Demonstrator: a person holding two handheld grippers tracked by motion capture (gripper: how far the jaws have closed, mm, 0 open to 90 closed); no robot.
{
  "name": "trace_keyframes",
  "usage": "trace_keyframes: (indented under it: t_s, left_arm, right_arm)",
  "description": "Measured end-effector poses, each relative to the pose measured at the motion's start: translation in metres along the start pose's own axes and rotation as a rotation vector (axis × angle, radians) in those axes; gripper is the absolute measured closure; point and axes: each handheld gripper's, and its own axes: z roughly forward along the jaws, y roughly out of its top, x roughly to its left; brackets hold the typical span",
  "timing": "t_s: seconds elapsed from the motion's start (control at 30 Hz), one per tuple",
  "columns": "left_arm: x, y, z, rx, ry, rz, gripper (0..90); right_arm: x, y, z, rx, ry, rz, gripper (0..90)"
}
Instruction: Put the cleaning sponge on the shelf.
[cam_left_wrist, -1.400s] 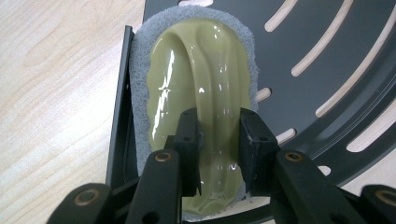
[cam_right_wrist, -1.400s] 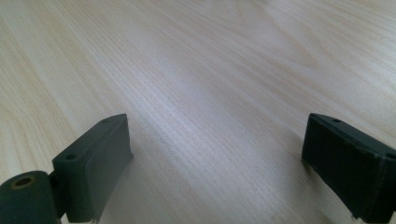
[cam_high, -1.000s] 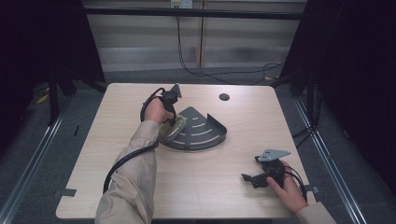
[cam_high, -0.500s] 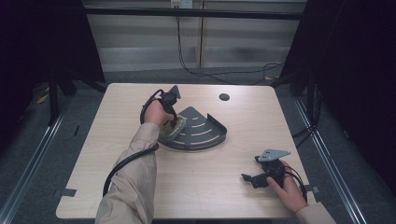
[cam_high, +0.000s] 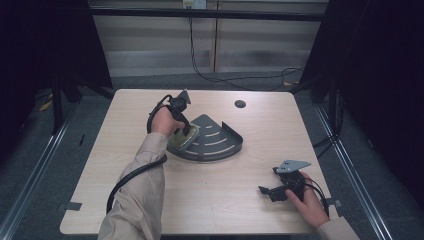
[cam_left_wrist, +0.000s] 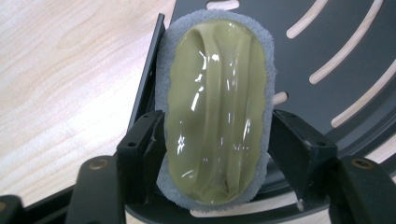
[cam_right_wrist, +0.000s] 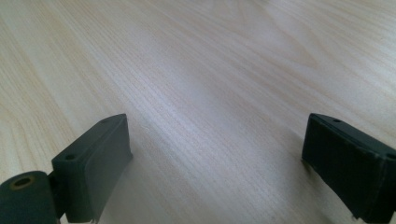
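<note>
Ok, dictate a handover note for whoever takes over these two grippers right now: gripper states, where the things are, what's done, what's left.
Left gripper: jaws have just been opening; they flank the oval olive-green scrub pad with its grey fuzzy base, gaps showing at both sides, so it is released.
Right gripper: open, holding nothing, resting low over the pale wooden table near its right front corner.
The pad lies on the dark grey quarter-round slotted corner shelf, at its left edge, mid-table.
Done: the pad is set on the shelf.
Left: probably draw the left gripper back clear of the pad.
</note>
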Motion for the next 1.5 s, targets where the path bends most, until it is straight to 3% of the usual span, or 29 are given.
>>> trace_keyframes:
  t_s: [0.47, 1.07, 1.5]
  left_arm:
    - [0.002, -0.013, -0.011, -0.033, -0.009, -0.022, 23.3]
    - [0.001, -0.03, -0.027, -0.058, -0.036, -0.035, 22.2]
    - [0.005, -0.051, -0.044, -0.086, -0.047, -0.05, 21.8]
  right_arm:
    - [0.0, 0.0, 0.0, -0.001, 0.0, -0.001, 7.3]
    - [0.0, 0.0, 0.0, 0.001, 0.0, 0.001, 7.3]
    - [0.0, 0.0, 0.0, 0.0, 0.0, 0.002, 7.3]
